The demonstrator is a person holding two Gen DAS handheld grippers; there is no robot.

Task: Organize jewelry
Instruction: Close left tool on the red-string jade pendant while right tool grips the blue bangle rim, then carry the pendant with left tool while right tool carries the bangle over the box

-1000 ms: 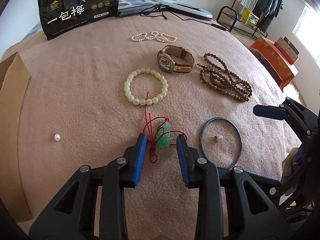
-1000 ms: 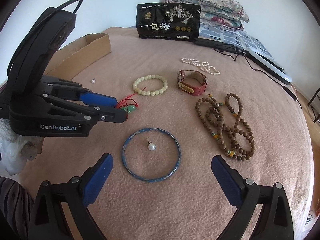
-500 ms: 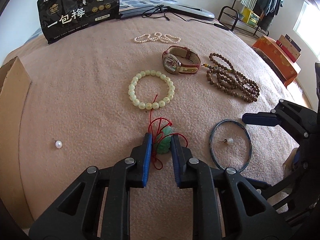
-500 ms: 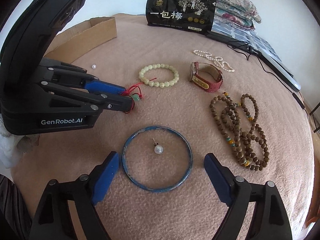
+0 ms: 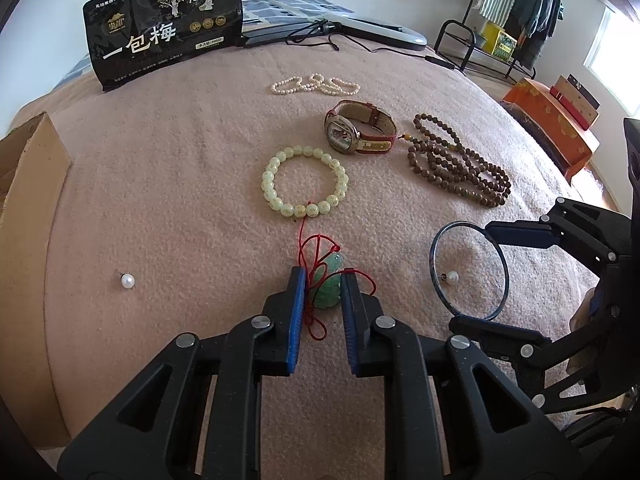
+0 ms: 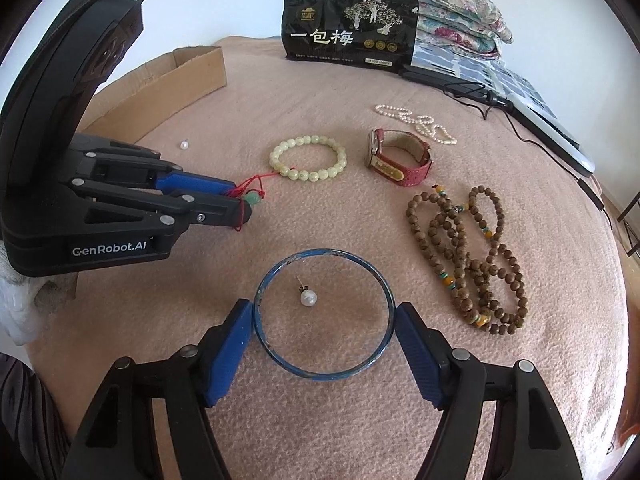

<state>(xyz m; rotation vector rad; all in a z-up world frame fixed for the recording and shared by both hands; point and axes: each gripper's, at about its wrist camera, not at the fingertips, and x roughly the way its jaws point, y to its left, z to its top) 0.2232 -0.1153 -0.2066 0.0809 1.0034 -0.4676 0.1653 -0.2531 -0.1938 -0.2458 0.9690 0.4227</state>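
My left gripper point(image 5: 323, 285) is shut on a green jade pendant point(image 5: 329, 285) with a red cord; it also shows in the right wrist view point(image 6: 251, 199). My right gripper point(image 6: 324, 322) has its jaws on both sides of a blue bangle point(image 6: 324, 376), touching its rim. A pearl earring point(image 6: 308, 298) lies inside the bangle. A pale green bead bracelet point(image 5: 306, 211), a red-strapped watch point(image 5: 362, 132), a brown bead necklace point(image 5: 456, 168) and a pearl strand point(image 5: 316, 84) lie on the pink blanket point(image 5: 180, 180). A loose pearl point(image 5: 127, 281) lies at left.
A cardboard box point(image 5: 28, 208) stands at the left edge. A black snack bag point(image 5: 164, 32) stands at the back, with a cabled device point(image 5: 360, 28) beside it. Folded quilts point(image 6: 440, 12) lie behind the bag.
My left gripper closed on the jade pendant. My right gripper moved forward and narrowed until its jaws met the blue bangle's rim.
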